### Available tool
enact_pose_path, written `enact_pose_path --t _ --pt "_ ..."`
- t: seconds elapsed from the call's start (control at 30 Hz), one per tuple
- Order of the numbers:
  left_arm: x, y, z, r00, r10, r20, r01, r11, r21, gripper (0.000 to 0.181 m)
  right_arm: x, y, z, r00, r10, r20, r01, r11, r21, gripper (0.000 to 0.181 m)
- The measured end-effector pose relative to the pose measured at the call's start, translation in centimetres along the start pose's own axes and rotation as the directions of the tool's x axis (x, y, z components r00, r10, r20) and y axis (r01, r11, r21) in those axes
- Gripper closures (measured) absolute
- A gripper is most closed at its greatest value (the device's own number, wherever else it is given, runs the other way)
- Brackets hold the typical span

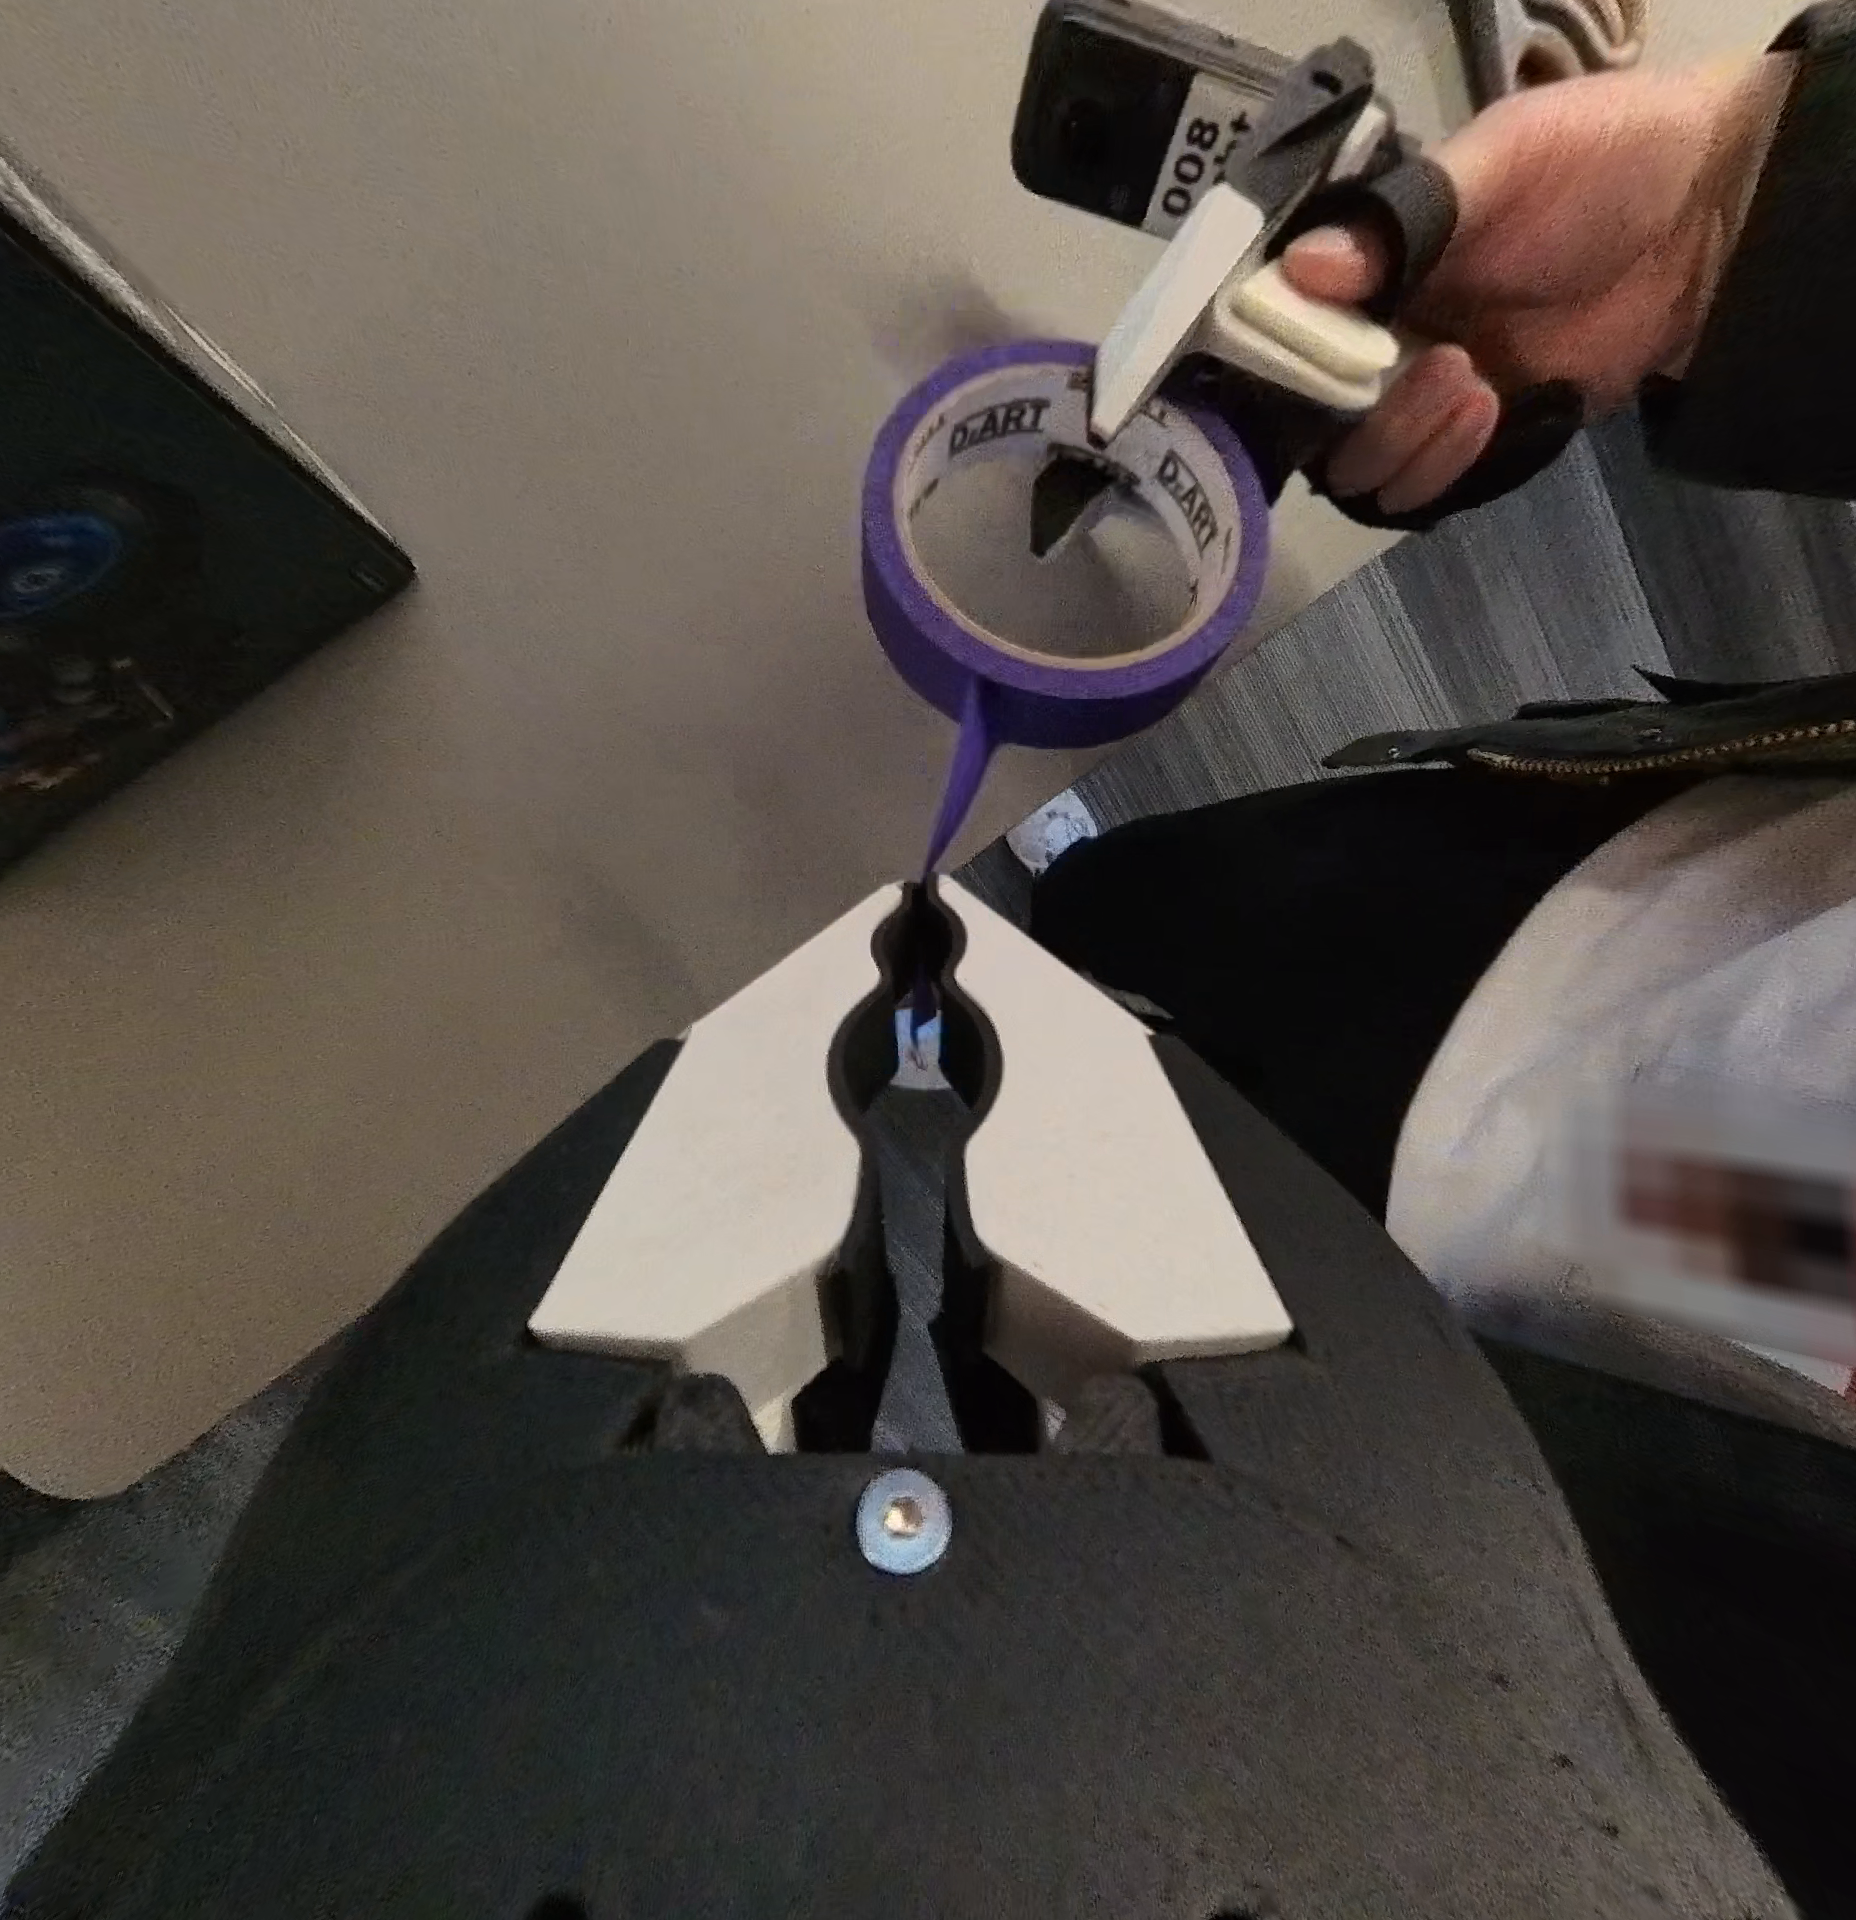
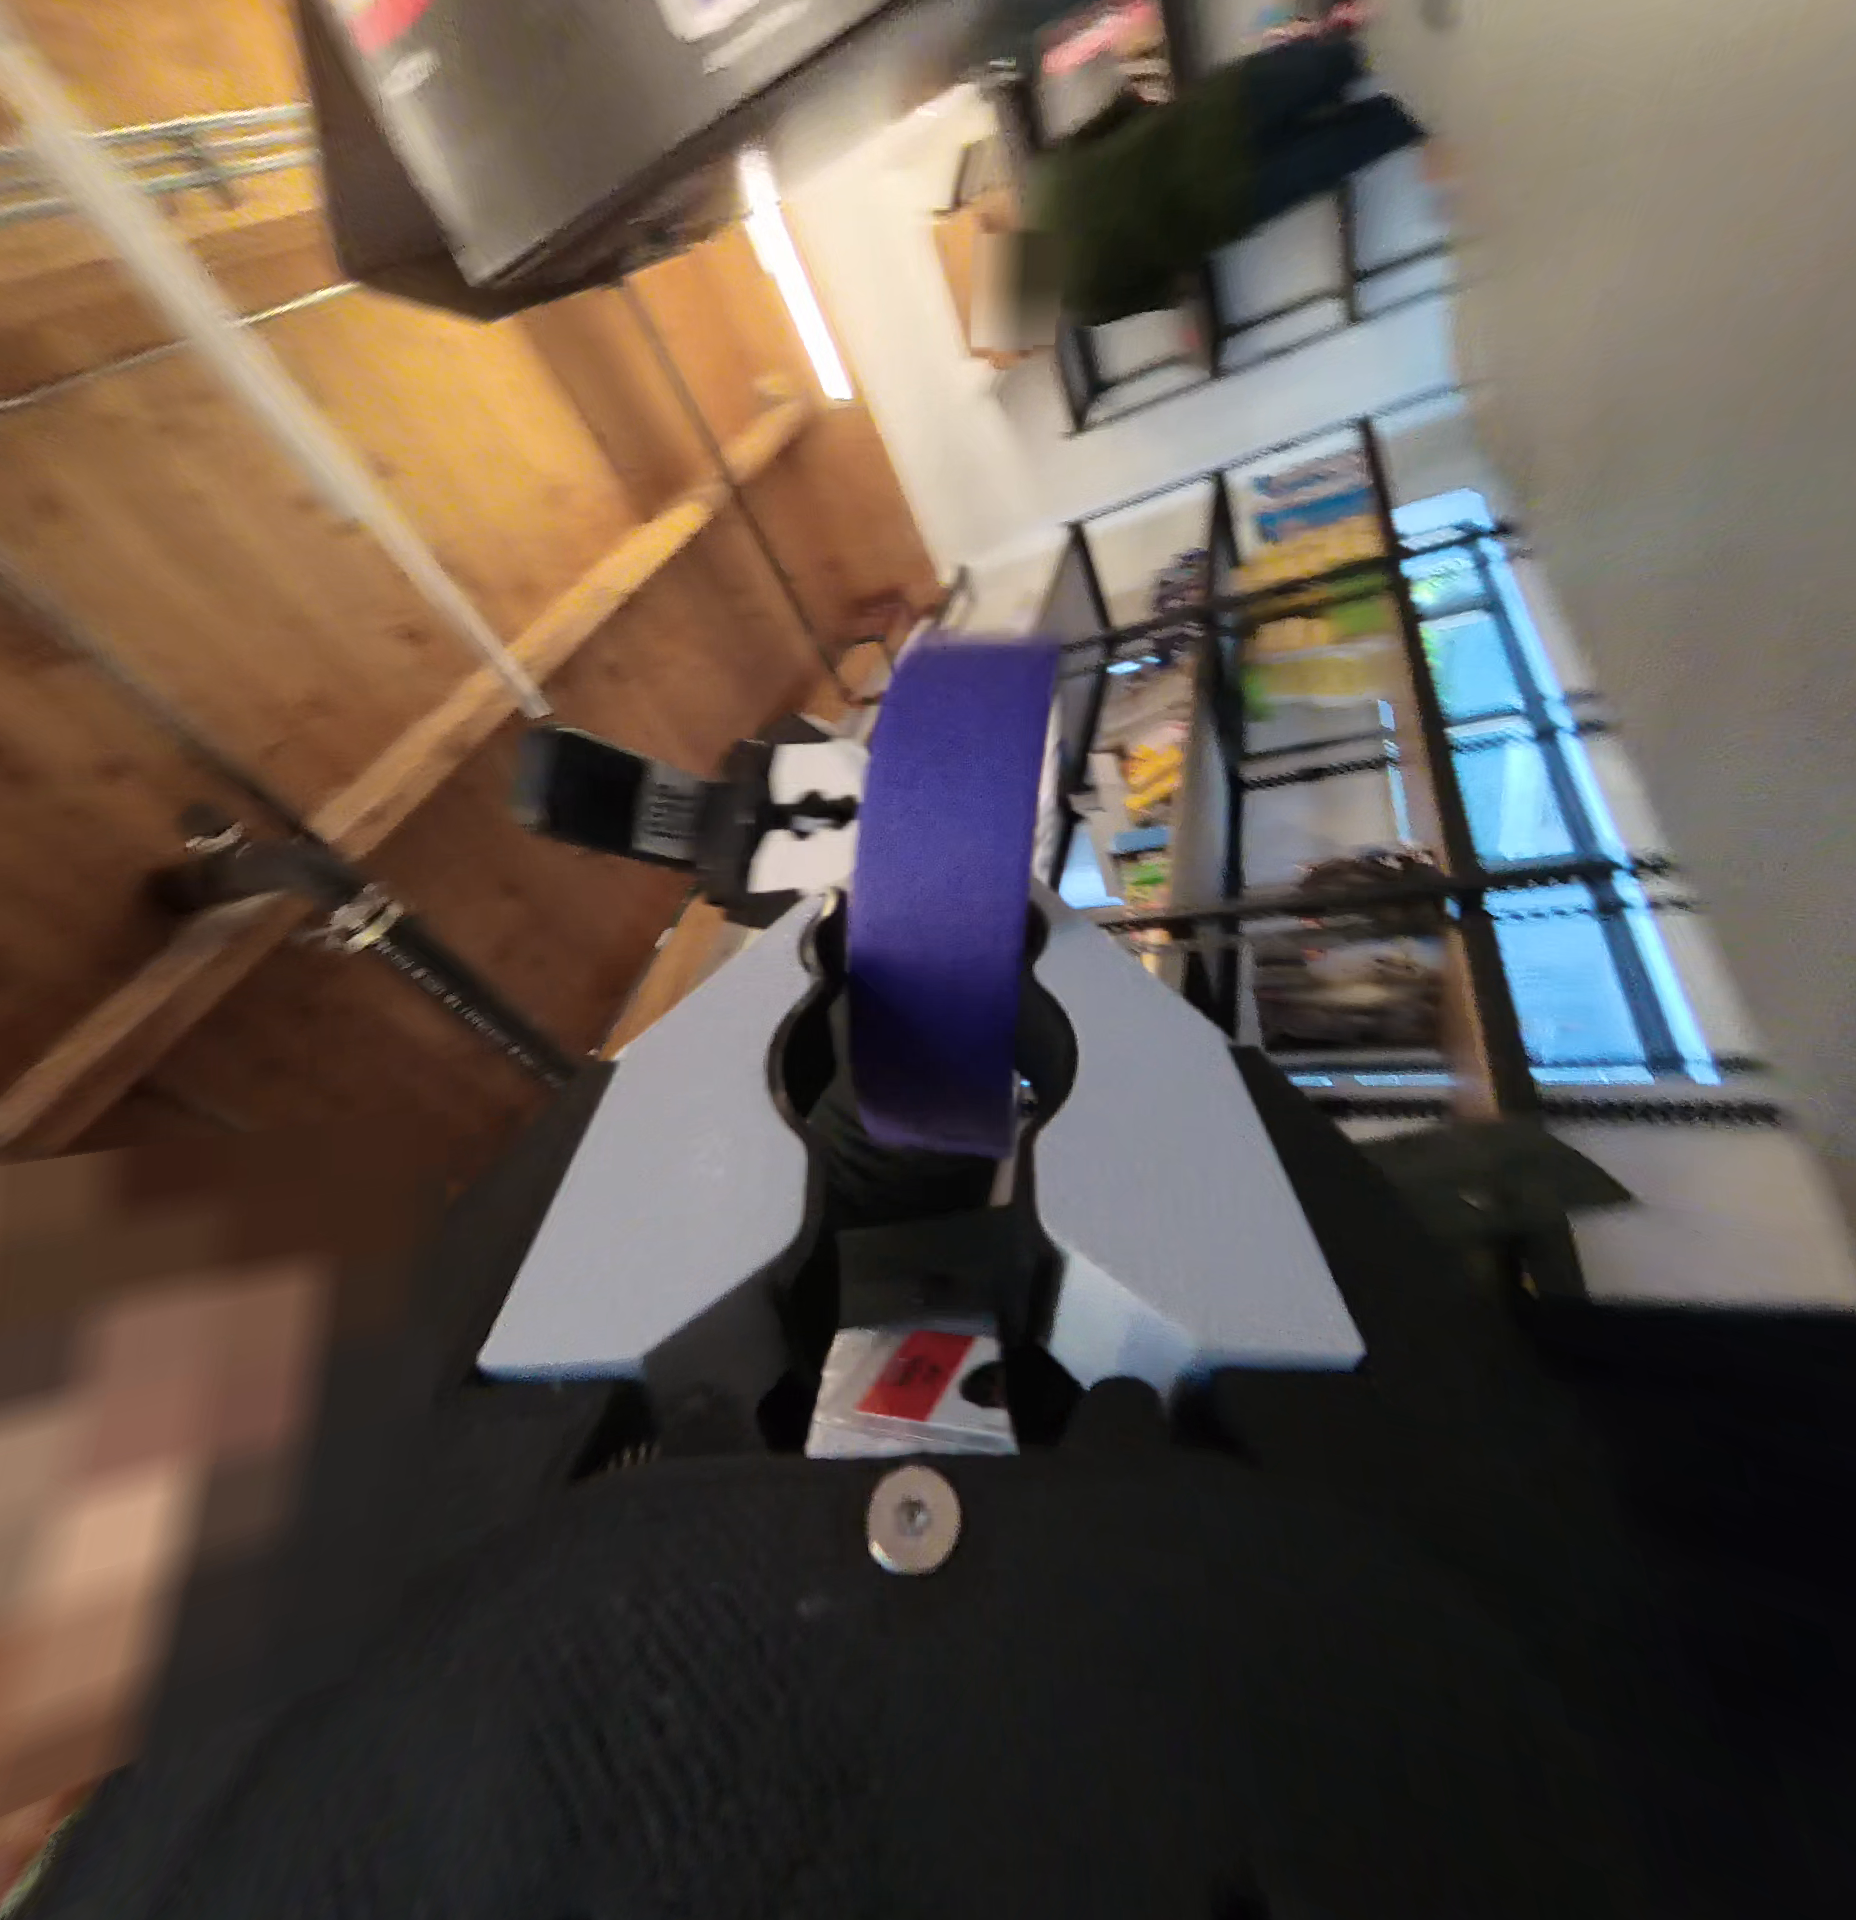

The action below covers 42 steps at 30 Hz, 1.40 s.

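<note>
My left gripper point(image 1: 924, 888) is shut on the free end of a thin purple tape strip point(image 1: 960, 769). The strip runs taut up to a purple tape roll point(image 1: 1007, 686) held above the beige table point(image 1: 539, 312). My right gripper point(image 1: 1069, 499), held by a hand point(image 1: 1578, 260), grips the roll at its far side, and its black tips show through the roll's hole. In the right wrist view the roll's purple band point(image 2: 945, 831) stands between my right gripper's point(image 2: 934, 914) white fingers point(image 2: 716, 1039), which press on its two edges. The left gripper point(image 2: 778, 810) shows just behind the roll.
A black box point(image 1: 124, 499) lies on the table at the left. Grey carpet point(image 1: 1475, 644) and a person's dark clothing point(image 1: 1319, 935) are to the right. The tilted, blurred right wrist view shows wooden panels point(image 2: 280, 623), black shelving point(image 2: 1319, 727) and windows point(image 2: 1547, 831). About 11 centimeters separates my left fingertips from my right.
</note>
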State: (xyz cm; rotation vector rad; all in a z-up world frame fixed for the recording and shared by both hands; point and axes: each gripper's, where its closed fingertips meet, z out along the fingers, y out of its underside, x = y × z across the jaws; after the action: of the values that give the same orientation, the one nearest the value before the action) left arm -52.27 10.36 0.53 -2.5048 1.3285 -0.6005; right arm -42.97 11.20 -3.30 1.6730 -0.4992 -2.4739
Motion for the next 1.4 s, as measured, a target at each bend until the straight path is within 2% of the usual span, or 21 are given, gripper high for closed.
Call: enact_pose_path --t 0.13,0.2,0.27,0.3,0.37,0.43,0.5,0.53,0.57,0.63,0.7,0.83,0.93,1.0,1.03,1.07,1.17,1.23,1.33,1.4 --pt "0.8 0.8 0.7 0.998 0.050 -0.033 -0.055 0.983 -0.177 0.181 1.8 1.0 -0.8 0.993 -0.009 -0.121 -0.001 0.997 -0.080 0.136" --pt "1.0 1.2 0.8 0.995 0.095 -0.024 -0.098 0.960 -0.262 0.181 3.2 1.6 -1.1 0.965 -0.082 -0.251 0.048 0.989 -0.142 0.131" --pt "1.5 1.1 0.7 0.993 0.110 -0.037 -0.116 0.948 -0.297 0.181 4.2 2.5 -1.7 0.900 -0.218 -0.376 0.129 0.960 -0.248 0.131" --pt "1.9 0.9 0.6 0.993 0.106 -0.047 -0.115 0.946 -0.303 0.181 5.0 2.7 -2.3 0.830 -0.315 -0.459 0.179 0.932 -0.316 0.130" --pt "2.4 0.7 0.5 0.993 0.102 -0.056 -0.115 0.943 -0.313 0.181 6.0 1.9 -3.8 0.629 -0.534 -0.566 0.312 0.839 -0.445 0.123" --pt "2.4 1.0 0.5 0.993 0.105 -0.054 -0.117 0.928 -0.354 0.181 5.3 0.8 -4.2 0.439 -0.689 -0.576 0.453 0.724 -0.521 0.115" --pt "2.3 1.4 0.6 0.992 0.120 -0.042 -0.127 0.910 -0.395 0.181 3.4 0.4 -3.2 0.330 -0.781 -0.531 0.588 0.610 -0.531 0.114" --pt "2.2 1.8 0.6 0.991 0.125 -0.038 -0.129 0.896 -0.425 0.181 2.3 0.9 -2.2 0.324 -0.812 -0.485 0.644 0.565 -0.515 0.115" --pt "2.1 2.3 0.6 0.991 0.131 -0.030 -0.130 0.881 -0.454 0.181 1.5 1.8 -1.0 0.354 -0.830 -0.431 0.676 0.546 -0.496 0.116" --pt "2.1 3.2 0.4 0.991 0.134 -0.027 -0.129 0.851 -0.508 0.181 0.8 4.3 1.2 0.467 -0.825 -0.318 0.676 0.565 -0.473 0.120" --pt "2.0 3.8 0.3 0.988 0.154 -0.016 -0.138 0.829 -0.542 0.181 1.7 5.5 2.4 0.492 -0.822 -0.286 0.660 0.566 -0.494 0.120" --pt "2.3 4.1 0.1 0.986 0.163 -0.012 -0.141 0.810 -0.570 0.181 4.3 5.6 2.8 0.357 -0.893 -0.273 0.675 0.449 -0.585 0.115" --pt "3.5 3.4 0.3 0.989 0.141 -0.032 -0.136 0.829 -0.542 0.181 4.1 4.4 2.6 0.260 -0.922 -0.286 0.710 0.384 -0.590 0.114" --pt "4.3 2.8 0.3 0.989 0.139 -0.041 -0.140 0.836 -0.531 0.181 3.4 4.2 2.4 0.182 -0.952 -0.248 0.735 0.299 -0.609 0.119" --pt "4.7 2.5 0.3 0.989 0.141 -0.047 -0.144 0.840 -0.524 0.181 3.7 4.8 2.1 0.184 -0.961 -0.206 0.718 0.274 -0.640 0.125" --pt "5.2 2.1 0.4 0.988 0.142 -0.054 -0.149 0.843 -0.517 0.181 4.4 5.5 1.8 0.221 -0.960 -0.175 0.679 0.280 -0.679 0.127" --pt "6.6 1.3 0.4 0.987 0.140 -0.075 -0.159 0.844 -0.512 0.181 6.2 7.9 1.1 0.403 -0.907 -0.124 0.562 0.352 -0.748 0.134" --pt "7.4 0.8 0.5 0.987 0.135 -0.089 -0.161 0.845 -0.510 0.181 6.4 8.3 1.5 0.459 -0.881 -0.119 0.574 0.396 -0.717 0.141" --pt "8.5 -0.2 0.5 0.986 0.131 -0.104 -0.166 0.858 -0.486 0.181 5.9 8.5 2.0 0.523 -0.846 -0.104 0.604 0.454 -0.655 0.170" --pt "8.3 -0.7 0.3 0.985 0.153 -0.082 -0.173 0.860 -0.480 0.181 4.8 9.1 1.9 0.559 -0.827 -0.056 0.630 0.468 -0.620 0.173"
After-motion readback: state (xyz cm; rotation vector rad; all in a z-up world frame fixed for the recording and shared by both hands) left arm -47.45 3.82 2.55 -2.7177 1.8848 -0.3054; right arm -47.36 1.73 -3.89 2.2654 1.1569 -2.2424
